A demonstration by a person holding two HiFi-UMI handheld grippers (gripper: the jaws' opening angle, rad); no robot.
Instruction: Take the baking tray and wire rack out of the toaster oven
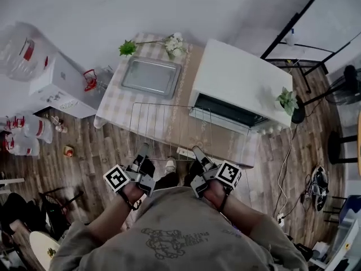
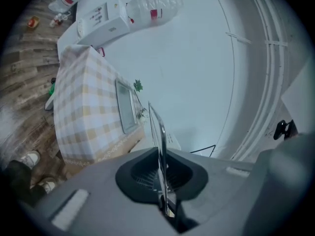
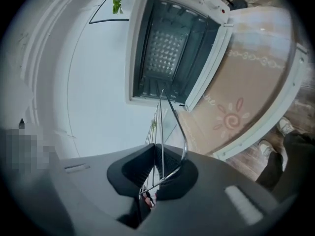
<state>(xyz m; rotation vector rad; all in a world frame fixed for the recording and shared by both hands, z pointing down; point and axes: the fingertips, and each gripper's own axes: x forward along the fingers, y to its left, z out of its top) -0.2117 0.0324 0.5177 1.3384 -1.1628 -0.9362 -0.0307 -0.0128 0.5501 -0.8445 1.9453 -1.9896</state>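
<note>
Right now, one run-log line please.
left tool: shut on wire rack | right tool: shut on wire rack | baking tray: on table | toaster oven: open, empty

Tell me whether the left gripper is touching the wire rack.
Touching. The left gripper view shows the left gripper clamped on the wire rack, jaws pressed against its edge wire.

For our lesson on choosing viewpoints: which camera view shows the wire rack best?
The head view: the whole wire rack shows, grid and frame. The left and right gripper views show only its near edge, seen end-on, clamped in their jaws.
</note>
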